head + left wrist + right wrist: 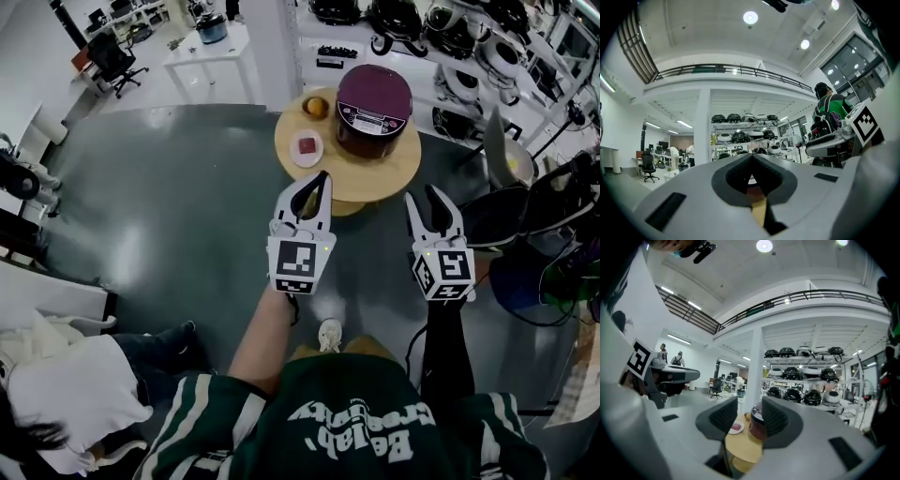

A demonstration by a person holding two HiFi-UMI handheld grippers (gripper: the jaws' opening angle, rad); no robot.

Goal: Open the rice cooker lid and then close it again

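A maroon rice cooker [373, 108] with its lid down stands on a round wooden table [375, 173]; a grey control panel faces me. My left gripper [323, 176] hovers over the table's near edge, short of the cooker, jaws shut with nothing between them. My right gripper [425, 194] hangs just off the table's right front edge, open and empty. In the right gripper view the cooker [755, 420] shows through the gap of the open right gripper [750, 411]. The left gripper [752, 156] blocks most of its own view.
An orange [317, 107] and a small pink plate [307, 147] sit on the table left of the cooker. Shelves of rice cookers [450, 28] line the back right. Dark chairs and bags [525, 211] crowd the right; a seated person [84, 384] is at lower left.
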